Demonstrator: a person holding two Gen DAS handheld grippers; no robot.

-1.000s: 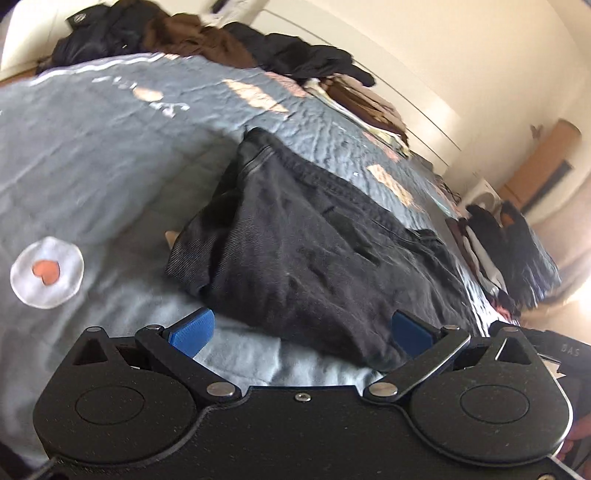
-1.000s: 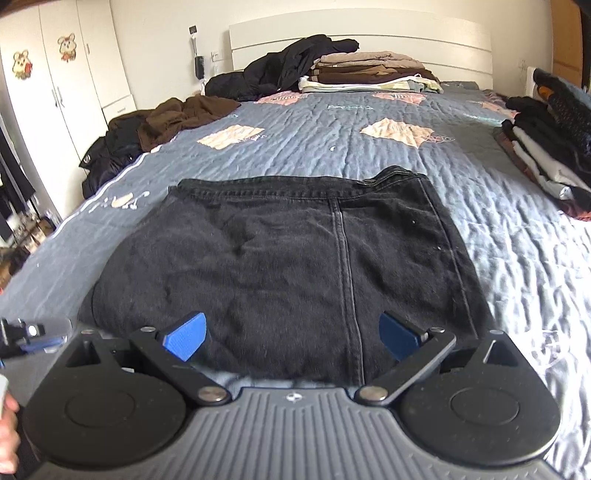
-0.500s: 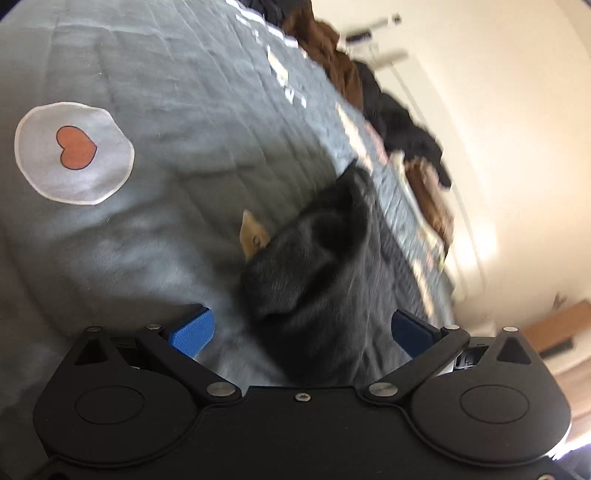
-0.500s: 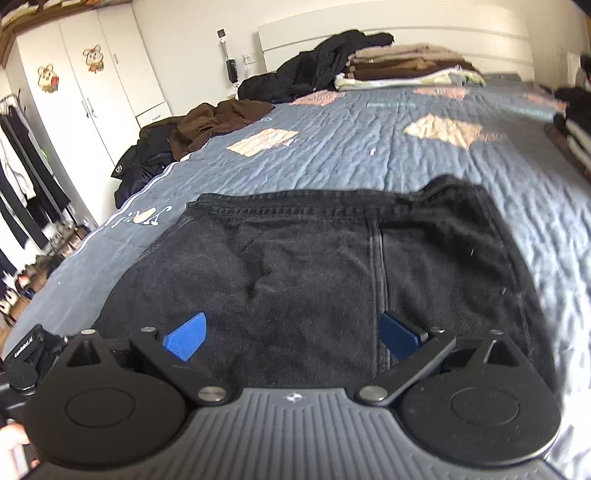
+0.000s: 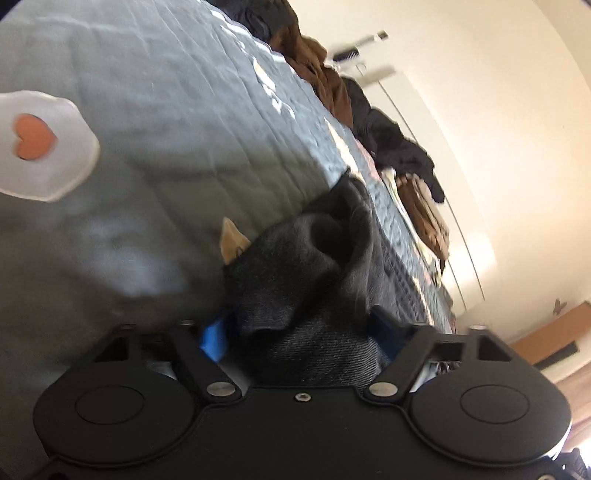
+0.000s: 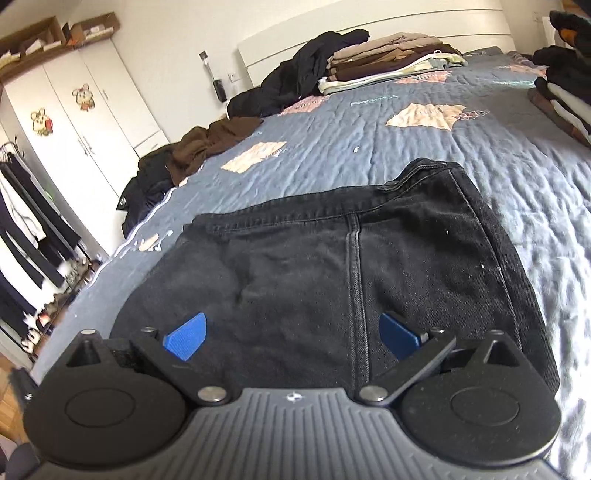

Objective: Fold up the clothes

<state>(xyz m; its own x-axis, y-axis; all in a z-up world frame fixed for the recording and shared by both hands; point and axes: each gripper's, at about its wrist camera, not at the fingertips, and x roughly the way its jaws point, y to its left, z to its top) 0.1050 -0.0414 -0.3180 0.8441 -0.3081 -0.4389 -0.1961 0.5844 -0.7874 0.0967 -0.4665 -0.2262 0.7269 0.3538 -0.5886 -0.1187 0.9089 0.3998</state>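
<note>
A wide bed (image 6: 424, 147) with a quilted blue-grey cover is taking up most of both views. Dark and brown clothes are lying heaped (image 6: 207, 144) along its left edge, and a pile of folded clothes (image 6: 391, 66) is sitting against the white headboard (image 6: 424, 33), with a black garment draped beside it. Another stack of clothes (image 6: 561, 96) is resting at the bed's right edge. A white wardrobe (image 6: 74, 122) is standing to the left, with clothes hanging (image 6: 26, 229) next to it, so the left side is looking crowded; the cover between the piles is lying bare.

The folded black jeans (image 6: 332, 280) are lying flat on the near part of the bed, waistband towards the headboard, well apart from every pile. Open cover is showing beyond them and to their right.

The right gripper (image 6: 291, 334) is hovering over the near edge of the jeans, its blue fingers spread wide and holding nothing.

The left gripper (image 5: 299, 332) is sitting low at the side of the jeans (image 5: 314, 280), where a bunched fold of denim is filling the space between its fingers. The fingers are standing apart around the cloth; whether they are pressing it, I cannot tell. A small tan tag (image 5: 231, 240) is poking out beside the fold, and a white patch with an orange heart (image 5: 33, 147) is showing on the cover further off.
</note>
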